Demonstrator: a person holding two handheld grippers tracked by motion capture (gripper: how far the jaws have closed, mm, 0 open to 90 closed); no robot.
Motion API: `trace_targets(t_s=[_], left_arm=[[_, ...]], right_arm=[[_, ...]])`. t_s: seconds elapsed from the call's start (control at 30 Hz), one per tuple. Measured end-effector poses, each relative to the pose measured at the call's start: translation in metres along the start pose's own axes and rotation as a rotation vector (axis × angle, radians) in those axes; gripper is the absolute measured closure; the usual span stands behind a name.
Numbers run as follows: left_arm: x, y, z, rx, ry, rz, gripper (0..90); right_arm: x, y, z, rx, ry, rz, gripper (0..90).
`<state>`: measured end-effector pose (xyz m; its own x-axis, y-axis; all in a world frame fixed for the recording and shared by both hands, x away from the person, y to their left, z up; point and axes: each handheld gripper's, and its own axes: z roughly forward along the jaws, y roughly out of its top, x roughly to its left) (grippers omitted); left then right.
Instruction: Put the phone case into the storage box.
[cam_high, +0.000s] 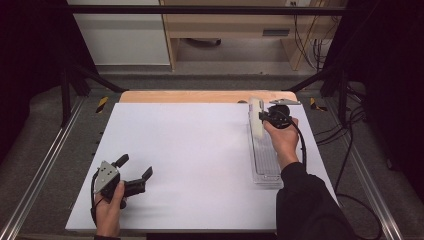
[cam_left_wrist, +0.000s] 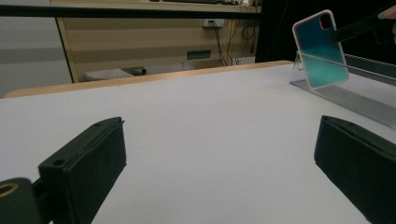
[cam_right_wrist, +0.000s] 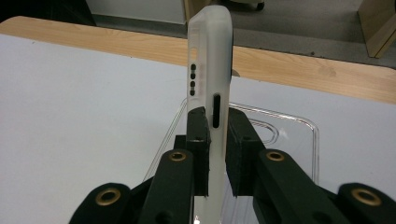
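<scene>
A translucent white phone case (cam_right_wrist: 210, 70) stands on its edge, and my right gripper (cam_right_wrist: 215, 122) is shut on it, one pad pressed to each face. In the high view this right gripper (cam_high: 261, 116) holds the phone case (cam_high: 256, 120) over the far end of a long clear plastic tray (cam_high: 265, 160) at the table's right side. From the left gripper view the phone case (cam_left_wrist: 321, 49) looks teal with a camera cut-out, above the tray (cam_left_wrist: 348, 100). My left gripper (cam_high: 135, 165) rests at the near left on the white board, open, with nothing between its jaws (cam_left_wrist: 219, 154).
The white board (cam_high: 200, 160) lies on a wooden tabletop whose far edge (cam_high: 200, 96) shows beyond it. Metal frame rails (cam_high: 40, 170) run along both sides. Cables (cam_high: 345, 165) hang at the right. A wooden cabinet (cam_high: 225, 25) stands behind the table.
</scene>
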<state>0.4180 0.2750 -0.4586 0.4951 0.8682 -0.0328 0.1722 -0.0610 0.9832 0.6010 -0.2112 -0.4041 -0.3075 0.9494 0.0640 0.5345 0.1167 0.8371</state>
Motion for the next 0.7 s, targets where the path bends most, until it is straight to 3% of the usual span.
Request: trace_targets(t_s=[0.7], left_arm=[[-0.0002, -0.0003, 0.0006, 0.003, -0.001, 0.002, 1.8]], right_arm=[[-0.0037, 0.0019, 0.0007, 0.02, -0.005, 0.001, 80.9]])
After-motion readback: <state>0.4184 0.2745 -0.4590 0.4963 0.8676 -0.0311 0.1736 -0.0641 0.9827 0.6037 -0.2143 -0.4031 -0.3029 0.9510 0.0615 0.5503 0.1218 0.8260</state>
